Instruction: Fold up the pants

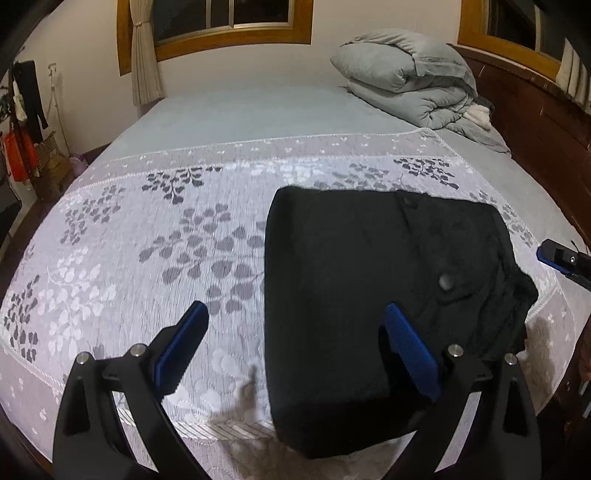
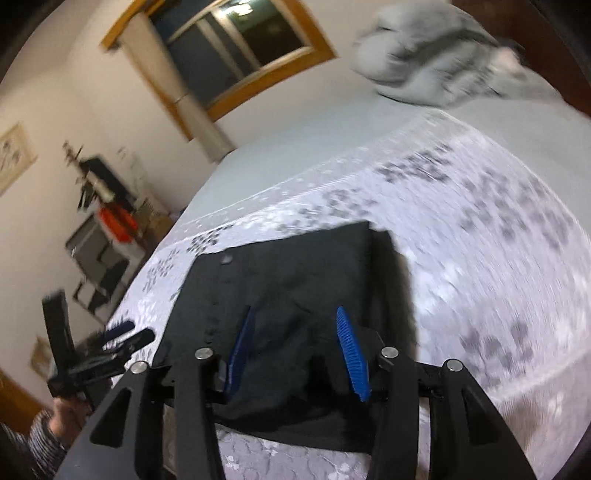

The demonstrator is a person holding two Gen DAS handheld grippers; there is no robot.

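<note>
I see the black pants [image 1: 369,295] lying folded into a compact rectangle on the near right part of the bed, on a grey coverlet [image 1: 155,236] printed with leaf sprays. A small button [image 1: 447,282] shows on the top layer, and the right edge of the fold is bunched and uneven. I find no brand, label or readable writing on the fabric, the grippers or the walls.

My left gripper [image 1: 295,332] hangs above the near left edge of the pants with its blue pads spread wide and nothing between them; one pad is over the coverlet, the other over the black cloth. My right gripper [image 2: 295,332] is over the near part of the pants, its jaws apart and gripping nothing. That view is blurred, so I cannot tell whether its fingertips touch the cloth.

At the far right of the bed lies a folded grey duvet [image 1: 410,74]. A wood-framed window [image 1: 221,22] is set in the far wall, with a cream curtain [image 1: 144,55] tied back at its left.
</note>
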